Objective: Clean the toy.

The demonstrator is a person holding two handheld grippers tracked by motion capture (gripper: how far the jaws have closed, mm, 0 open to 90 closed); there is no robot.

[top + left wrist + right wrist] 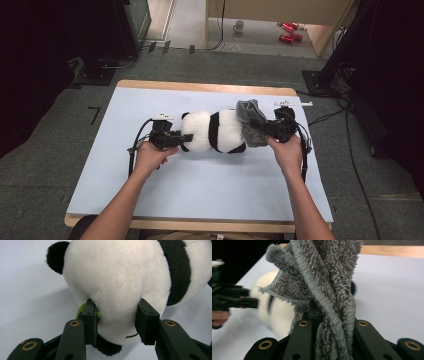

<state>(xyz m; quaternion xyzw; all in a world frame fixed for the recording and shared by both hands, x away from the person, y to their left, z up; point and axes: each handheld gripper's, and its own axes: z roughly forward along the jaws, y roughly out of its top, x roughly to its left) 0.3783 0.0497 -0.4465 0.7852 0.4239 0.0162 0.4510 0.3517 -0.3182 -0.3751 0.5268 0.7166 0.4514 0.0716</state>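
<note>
A black and white panda plush [215, 131] lies on its side across the middle of the pale mat [200, 185]. My left gripper [184, 138] comes in from the left. In the left gripper view its pads [91, 315] press into the white fur of the panda's head [117, 277], and my left gripper [117, 312] is shut on it. A small green piece [80, 311] peeks out beside the left pad. My right gripper [261, 128] is at the panda's other end, shut on a bunched grey towel cloth [250, 119]. The cloth [322, 277] stands up out of my right gripper [332, 315].
The mat covers a wooden table [210, 88]. A thin white object [292, 104] lies at the back right edge. Beyond the table, on the floor, are a mug [239, 26] and red cans [289, 31]. Black stands flank both sides.
</note>
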